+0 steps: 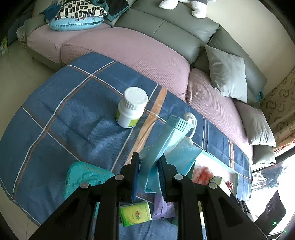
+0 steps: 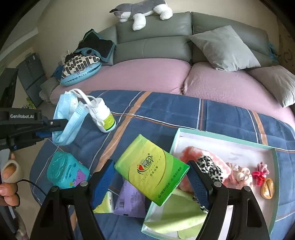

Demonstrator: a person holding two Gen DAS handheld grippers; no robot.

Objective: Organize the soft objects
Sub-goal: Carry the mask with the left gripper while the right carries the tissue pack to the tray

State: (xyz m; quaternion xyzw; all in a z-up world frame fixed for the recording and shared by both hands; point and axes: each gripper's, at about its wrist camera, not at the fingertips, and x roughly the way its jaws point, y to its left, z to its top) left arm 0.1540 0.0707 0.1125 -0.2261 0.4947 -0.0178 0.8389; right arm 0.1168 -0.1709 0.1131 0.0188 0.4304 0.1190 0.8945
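Observation:
My left gripper (image 1: 148, 166) is shut on a light blue face mask (image 1: 171, 136) and holds it above the blue plaid cloth; it also shows in the right wrist view (image 2: 68, 120), hanging from the left gripper (image 2: 55, 127). My right gripper (image 2: 149, 173) is shut on a green tissue pack (image 2: 153, 169), held tilted over the near left corner of the white tray (image 2: 232, 145). The tray holds pink fluffy items (image 2: 217, 158), a leopard-print piece (image 2: 210, 166) and green cloth (image 2: 177, 214).
A white pill bottle (image 1: 131, 107) stands on the cloth. A teal wipes pack (image 2: 66, 170), a purple pack (image 2: 130, 199) and another green tissue pack (image 1: 135, 213) lie near the front. A sofa with grey cushions (image 2: 224, 48) and a plush dog (image 2: 142, 11) is behind.

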